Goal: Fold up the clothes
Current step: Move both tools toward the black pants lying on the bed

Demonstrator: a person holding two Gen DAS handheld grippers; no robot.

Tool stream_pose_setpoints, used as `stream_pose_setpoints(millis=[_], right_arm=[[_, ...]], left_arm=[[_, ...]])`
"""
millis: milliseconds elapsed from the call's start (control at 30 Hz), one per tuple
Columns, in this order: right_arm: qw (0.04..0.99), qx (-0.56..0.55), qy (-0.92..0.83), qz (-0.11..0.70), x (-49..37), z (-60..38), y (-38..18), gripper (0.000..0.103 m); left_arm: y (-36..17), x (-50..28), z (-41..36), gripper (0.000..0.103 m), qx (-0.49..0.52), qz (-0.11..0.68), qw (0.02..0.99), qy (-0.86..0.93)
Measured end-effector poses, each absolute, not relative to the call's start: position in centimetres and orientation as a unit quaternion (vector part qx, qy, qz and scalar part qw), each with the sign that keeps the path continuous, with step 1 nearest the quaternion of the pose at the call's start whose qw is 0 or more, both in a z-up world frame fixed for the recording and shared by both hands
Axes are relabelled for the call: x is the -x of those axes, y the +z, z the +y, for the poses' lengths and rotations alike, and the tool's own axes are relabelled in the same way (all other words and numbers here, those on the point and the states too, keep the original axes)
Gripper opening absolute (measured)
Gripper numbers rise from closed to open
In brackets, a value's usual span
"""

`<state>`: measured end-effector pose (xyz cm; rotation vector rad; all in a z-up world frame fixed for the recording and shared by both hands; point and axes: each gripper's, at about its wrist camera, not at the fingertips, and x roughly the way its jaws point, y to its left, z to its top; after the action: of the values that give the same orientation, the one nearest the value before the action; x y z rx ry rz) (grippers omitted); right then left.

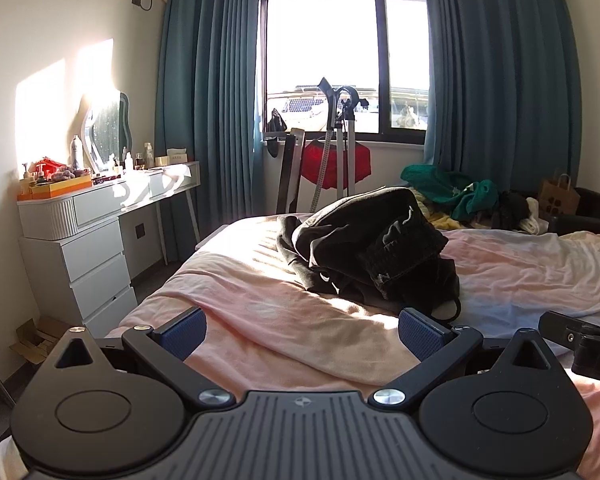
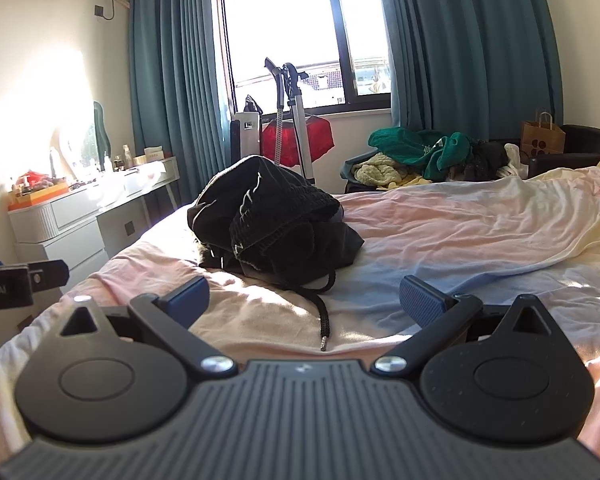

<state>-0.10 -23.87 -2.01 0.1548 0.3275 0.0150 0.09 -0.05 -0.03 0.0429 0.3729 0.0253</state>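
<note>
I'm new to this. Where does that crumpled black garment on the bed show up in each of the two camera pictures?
Left wrist view: the black garment lies heaped on the bed, just right of centre, beyond the open left gripper.
Right wrist view: the black garment sits left of centre, its drawstring trailing toward the open right gripper.
Shared landmark: the red item under the window, behind the garment in both.

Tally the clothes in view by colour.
Black: 1, the heap on the bed
Green: 1, the garment on the far pile
Red: 1, the garment hanging by the window
Yellow: 1, the knit under the green
Total: 4
</note>
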Motion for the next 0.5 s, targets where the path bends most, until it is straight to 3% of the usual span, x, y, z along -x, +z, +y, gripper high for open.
stream_pose_setpoints(millis=[500], right_arm=[[0.986,-0.116,0.017,0.120,0.2,-24.5,-2.0,0.103]], left_arm=[[-0.9,-0.1,0.2,0.103,-0.023,0.165,0.985,0.033]])
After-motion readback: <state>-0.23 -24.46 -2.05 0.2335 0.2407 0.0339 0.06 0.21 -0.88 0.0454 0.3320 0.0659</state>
